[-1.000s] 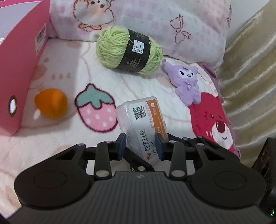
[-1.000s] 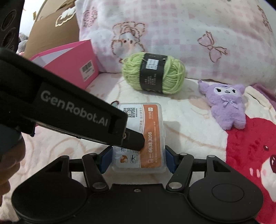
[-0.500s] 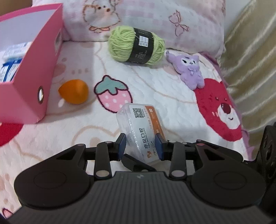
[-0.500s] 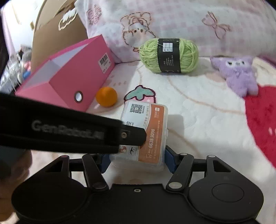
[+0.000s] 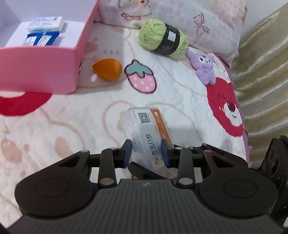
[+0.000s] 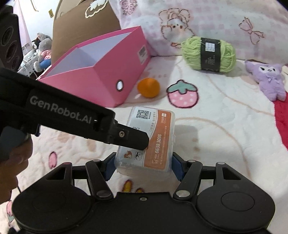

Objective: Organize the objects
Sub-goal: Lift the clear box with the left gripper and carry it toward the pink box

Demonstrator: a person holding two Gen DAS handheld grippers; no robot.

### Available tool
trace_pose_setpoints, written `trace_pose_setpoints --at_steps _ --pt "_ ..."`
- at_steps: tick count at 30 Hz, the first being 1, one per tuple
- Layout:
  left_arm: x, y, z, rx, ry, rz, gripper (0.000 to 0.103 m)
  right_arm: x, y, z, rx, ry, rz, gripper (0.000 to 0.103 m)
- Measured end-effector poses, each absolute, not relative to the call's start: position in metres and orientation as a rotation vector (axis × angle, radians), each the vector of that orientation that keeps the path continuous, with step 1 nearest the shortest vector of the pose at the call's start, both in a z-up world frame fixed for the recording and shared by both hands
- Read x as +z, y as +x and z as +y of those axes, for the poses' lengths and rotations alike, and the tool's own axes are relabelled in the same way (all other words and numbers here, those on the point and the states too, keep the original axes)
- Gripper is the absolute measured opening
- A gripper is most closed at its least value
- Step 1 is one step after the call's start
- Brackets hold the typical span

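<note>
A clear plastic case [image 5: 147, 129] with an orange and white label hangs above the blanket, held by both grippers at once. My left gripper [image 5: 146, 153] is shut across the case's thin sides. My right gripper [image 6: 144, 167] is shut across its wider sides, and the case [image 6: 149, 136] lies flat between its blue pads. One left finger [image 6: 133, 138] lies over the label. An open pink box [image 5: 36, 72] at the upper left holds blue and white packets [image 5: 41, 38]. In the right wrist view the pink box [image 6: 93, 84] stands just beyond the case.
An orange egg-shaped sponge [image 5: 108, 69] lies beside the pink box. Green yarn [image 5: 162, 39] and a purple plush [image 5: 205, 66] sit farther back by a pillow [image 5: 180, 14]. Gold fabric [image 5: 261, 72] borders the right. A brown carton [image 6: 81, 21] stands behind the box.
Both grippers have carried the case away from the yarn and toward the pink box. The box's inside with its packets has come into the left wrist view.
</note>
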State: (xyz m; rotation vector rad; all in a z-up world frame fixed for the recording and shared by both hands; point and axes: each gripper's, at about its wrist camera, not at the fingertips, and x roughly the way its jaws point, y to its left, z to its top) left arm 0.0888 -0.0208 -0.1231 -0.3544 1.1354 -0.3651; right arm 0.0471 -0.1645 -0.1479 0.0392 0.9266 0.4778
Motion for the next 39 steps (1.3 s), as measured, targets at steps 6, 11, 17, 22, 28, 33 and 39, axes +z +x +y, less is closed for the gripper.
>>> trace_pose_setpoints --at_steps 6,11,17,22,28,33,39 --pt "-0.116 0.075 -0.011 -0.375 -0.358 1.142 0.033 -0.138 0.036 -0.160 0.505 0.013 0.922 0.068" --pt "-0.100 0.071 0.001 -0.394 -0.376 1.126 0.033 -0.122 0.028 -0.155 0.485 0.036 0.881 0.068" --pt "-0.071 0.061 0.008 -0.410 -0.359 1.098 0.033 -0.094 0.022 -0.145 0.478 0.022 0.881 0.068" --pt "-0.060 0.048 0.014 -0.407 -0.360 1.096 0.033 -0.085 0.015 -0.144 0.510 0.033 0.891 0.068" --pt "-0.048 0.034 0.022 -0.401 -0.360 1.074 0.033 -0.074 0.004 -0.136 0.518 0.018 0.878 0.068" --pt "-0.034 0.024 0.031 -0.399 -0.365 1.034 0.034 -0.060 0.001 -0.133 0.529 0.039 0.860 0.068" --pt "-0.017 0.023 0.042 -0.399 -0.379 0.974 0.034 -0.045 0.002 -0.124 0.508 0.054 0.812 0.068"
